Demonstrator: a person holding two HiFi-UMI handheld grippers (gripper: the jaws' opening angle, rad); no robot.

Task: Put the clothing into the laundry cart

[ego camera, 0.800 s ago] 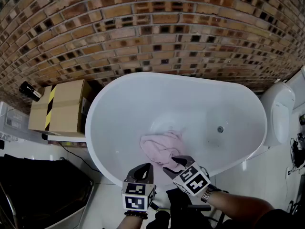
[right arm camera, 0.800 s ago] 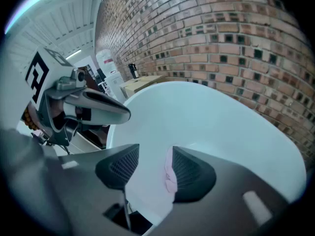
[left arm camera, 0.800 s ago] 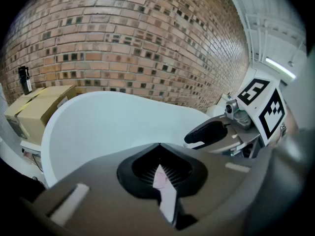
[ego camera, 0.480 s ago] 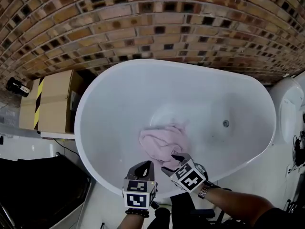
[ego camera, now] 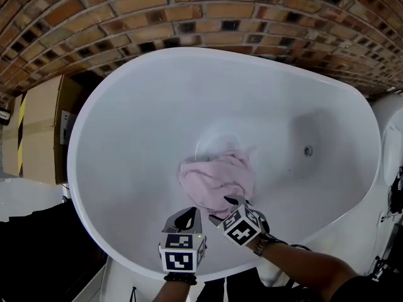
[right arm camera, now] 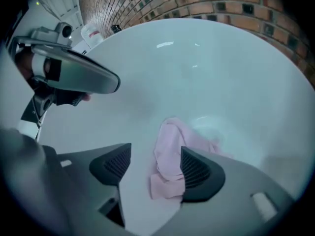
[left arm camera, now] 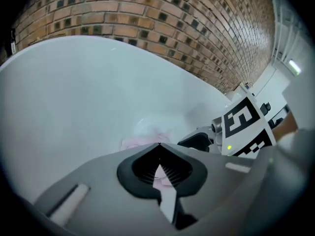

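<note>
A crumpled pink garment (ego camera: pixel 217 180) lies on the bottom of a white bathtub (ego camera: pixel 82 143), near its middle. My right gripper (ego camera: pixel 225 207) is open just above the garment's near edge. In the right gripper view the pink cloth (right arm camera: pixel 172 154) lies between and beyond the spread jaws (right arm camera: pixel 155 166), close to the right pad (right arm camera: pixel 197 171), which does not press on it. My left gripper (ego camera: pixel 186 218) hovers over the tub's near side, left of the right one, shut and empty. In the left gripper view its tips (left arm camera: pixel 158 146) meet, with the garment (left arm camera: pixel 140 142) behind them.
A brick wall (ego camera: pixel 189 11) curves behind the tub. A cardboard box (ego camera: pixel 41 128) stands to its left, a dark container (ego camera: pixel 38 250) at lower left and a white fixture (ego camera: pixel 393 143) at the right edge. A small round fitting (ego camera: pixel 308 150) sits on the tub's right wall.
The view has closed in on the tub. Both grippers have moved forward over its near rim, and the right gripper now reaches the pink garment's near edge.
</note>
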